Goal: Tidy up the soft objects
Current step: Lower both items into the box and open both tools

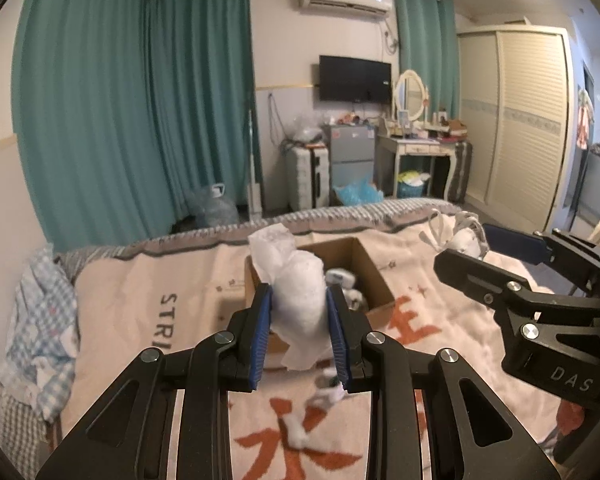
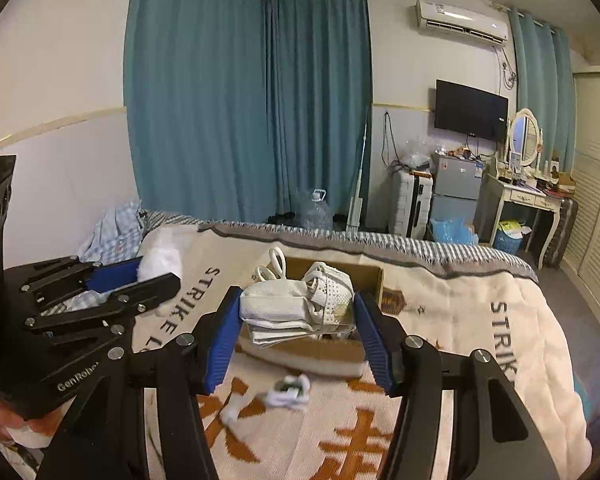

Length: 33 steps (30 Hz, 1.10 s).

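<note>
A cream blanket point(image 1: 148, 312) with orange characters and the word "STRIKE" covers a bed, and an open cardboard box point(image 1: 374, 280) sits in the middle of it, the landmark for everything below.

The left wrist view looks into the box from its near side and shows small white soft items lying on the box floor. The left gripper point(image 1: 300, 332) hangs just in front of the box, its blue-padded jaws clamped on a white wad of soft wrapping point(image 1: 296, 296) that rises above the box's near left corner. Only this view shows a blue checked cloth point(image 1: 40, 320) bunched at the blanket's edge, far left of the box.

The right wrist view hides the box interior: the right gripper point(image 2: 298, 336) holds white mesh shoes point(image 2: 300, 300) over the box, jaws pressed against both sides of the bundle. This view alone shows the bare blanket right of the box.

A small white scrap point(image 2: 288, 390) lies on the blanket just in front of the box.
</note>
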### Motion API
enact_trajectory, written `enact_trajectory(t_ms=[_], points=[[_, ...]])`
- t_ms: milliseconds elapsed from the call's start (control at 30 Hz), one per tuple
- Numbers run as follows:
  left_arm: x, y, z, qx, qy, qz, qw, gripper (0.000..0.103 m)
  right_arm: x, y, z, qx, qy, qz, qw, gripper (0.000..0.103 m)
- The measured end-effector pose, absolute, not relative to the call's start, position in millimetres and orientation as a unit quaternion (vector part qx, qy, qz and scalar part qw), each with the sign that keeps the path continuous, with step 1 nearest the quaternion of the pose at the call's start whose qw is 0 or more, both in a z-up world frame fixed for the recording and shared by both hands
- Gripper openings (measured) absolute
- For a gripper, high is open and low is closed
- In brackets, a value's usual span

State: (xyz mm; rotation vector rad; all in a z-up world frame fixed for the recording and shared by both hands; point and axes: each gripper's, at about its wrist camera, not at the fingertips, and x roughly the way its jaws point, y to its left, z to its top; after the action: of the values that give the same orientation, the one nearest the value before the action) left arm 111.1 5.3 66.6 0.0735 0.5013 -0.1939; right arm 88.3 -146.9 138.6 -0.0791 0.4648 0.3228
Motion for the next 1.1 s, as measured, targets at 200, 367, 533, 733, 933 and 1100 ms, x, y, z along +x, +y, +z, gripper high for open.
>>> enact_trajectory(t_ms=[200, 367, 533, 733, 933, 1100], points=[[154.4, -2.0, 56.4, 0.04, 0.26, -0.094, 0.96, 0.027, 136.4, -148.6, 129.2, -0.037, 0.237, 0.163, 0.957, 0.056], [198.0, -6.9, 37.5, 0.054, 0.273, -0.087, 0.956, 0.027, 184.4, -150.4, 111.0, -0.028, 0.25, 0.167, 0.953, 0.056], [245.2, -9.7, 7.8, 0.056, 0.302, -0.086, 0.948, 0.027, 233.9, -155.7, 83.8, -0.006, 0.274, 0.18, 0.945, 0.056], [289.8, -10.7, -31.8, 0.051, 0.335, -0.083, 0.937, 0.027, 291.8, -148.7, 44.5, -0.009, 0.308, 0.176, 0.935, 0.056], [312.0, -14.1, -56.5, 0.046, 0.351, -0.089, 0.931, 0.029, 324.0, -139.0, 7.4, -0.018, 0.332, 0.179, 0.926, 0.057], [314.8, -16.8, -60.7, 0.055, 0.359, -0.09, 0.927, 0.045, 328.4, -140.5, -2.0, -0.019, 0.339, 0.169, 0.925, 0.061]])
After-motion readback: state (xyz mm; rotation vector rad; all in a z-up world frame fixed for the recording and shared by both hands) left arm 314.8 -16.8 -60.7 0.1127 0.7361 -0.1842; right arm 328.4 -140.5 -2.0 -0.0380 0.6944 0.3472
